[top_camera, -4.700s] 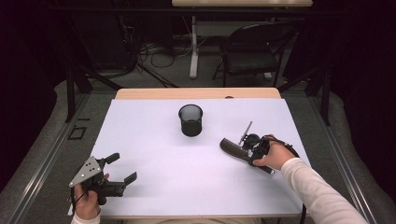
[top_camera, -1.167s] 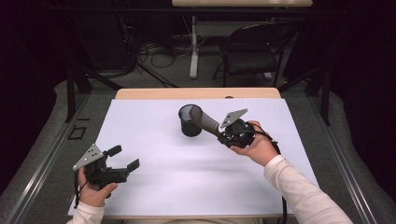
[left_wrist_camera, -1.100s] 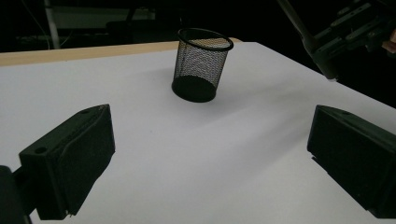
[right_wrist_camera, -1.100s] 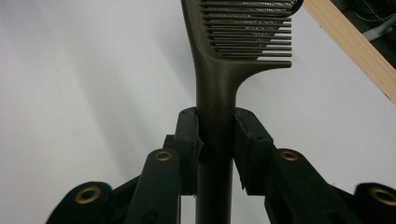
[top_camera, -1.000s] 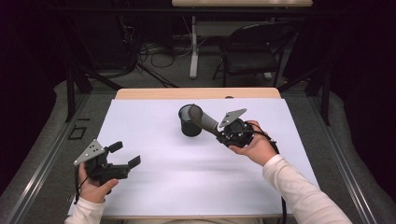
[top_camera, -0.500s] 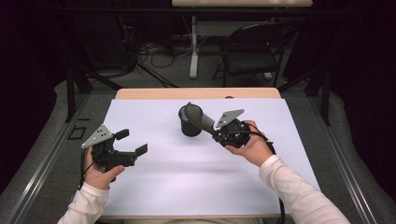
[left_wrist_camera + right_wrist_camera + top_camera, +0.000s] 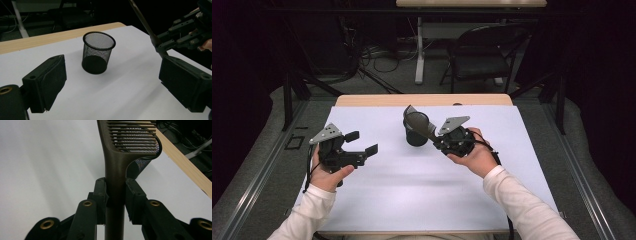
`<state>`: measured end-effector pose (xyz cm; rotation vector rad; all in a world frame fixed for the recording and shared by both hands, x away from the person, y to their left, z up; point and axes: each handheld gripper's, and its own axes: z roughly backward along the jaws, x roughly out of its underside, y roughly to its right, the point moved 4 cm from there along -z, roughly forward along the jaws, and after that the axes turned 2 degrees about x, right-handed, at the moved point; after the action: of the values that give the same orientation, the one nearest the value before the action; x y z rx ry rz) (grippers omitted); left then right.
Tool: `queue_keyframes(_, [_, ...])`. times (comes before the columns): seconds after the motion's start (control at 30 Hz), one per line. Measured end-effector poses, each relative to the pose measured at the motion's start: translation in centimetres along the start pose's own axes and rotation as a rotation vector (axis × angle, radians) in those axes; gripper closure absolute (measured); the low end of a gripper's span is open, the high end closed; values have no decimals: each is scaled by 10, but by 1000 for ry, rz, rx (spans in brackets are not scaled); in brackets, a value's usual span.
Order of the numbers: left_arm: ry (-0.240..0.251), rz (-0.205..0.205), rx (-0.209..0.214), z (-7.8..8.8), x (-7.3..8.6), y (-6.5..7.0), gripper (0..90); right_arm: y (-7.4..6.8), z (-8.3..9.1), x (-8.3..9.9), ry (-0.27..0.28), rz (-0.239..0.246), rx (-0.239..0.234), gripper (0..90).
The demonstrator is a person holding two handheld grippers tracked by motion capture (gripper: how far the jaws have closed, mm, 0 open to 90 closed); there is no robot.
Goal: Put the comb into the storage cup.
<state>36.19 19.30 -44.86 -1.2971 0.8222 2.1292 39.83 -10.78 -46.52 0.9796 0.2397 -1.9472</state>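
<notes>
While your right gripper (image 7: 438, 139) stays clamped on slotted spatula (image 7: 117, 157) handle, blade hangs over mesh cup (image 7: 98, 53) rim, hiding part of it. Cup: black wire, upright, mid-table on white sheet (image 7: 412, 185). Spatula dark brown, handle end cut off. Your left gripper (image 7: 362, 145): jaws apart, just closing slightly, nothing between, path to cup clear.

1. Pen cup (image 7: 98, 53): black wire mesh, metal-looking, matt.
2. Slotted spatula (image 7: 117, 157): smooth brown plastic, slight sheen.
3. Table cover (image 7: 452, 190): white, paper-like, matt.
4. Table edge (image 7: 377, 100): light wood, smooth.
</notes>
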Motion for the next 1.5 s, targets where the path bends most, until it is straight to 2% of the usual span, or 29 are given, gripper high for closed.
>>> queue_keyframes(0.07, [0, 5, -10, -2, -3, 0, 78, 0, 0, -1, 5, -1, 3, 727])
queue_keyframes(0.33, [13, 15, 10, -10, -13, 2, 94, -2, -1, -6, 28, -1, 15, 727])
queue_keyframes(0.47, [22, 22, 19, -13, -17, 4, 155, -3, -2, -9, 39, -2, 14, 727])
queue_keyframes(0.77, [29, 25, 33, -21, -26, 9, 160, -5, -4, -13, 68, -6, 21, 727])
queue_keyframes(0.87, [34, 42, 40, -24, -28, 10, 162, -5, -4, -15, 74, -12, 25, 727])
queue_keyframes(0.97, [51, 64, 54, -26, -30, 12, 201, -6, -5, -16, 82, -11, 28, 727])
queue_keyframes(1.23, [48, 122, 81, -33, -33, 12, 264, -8, -7, -19, 102, -15, 32, 727])
queue_keyframes(1.5, [49, 145, 87, -39, -36, 12, 334, -10, -9, -20, 111, -16, 33, 727])
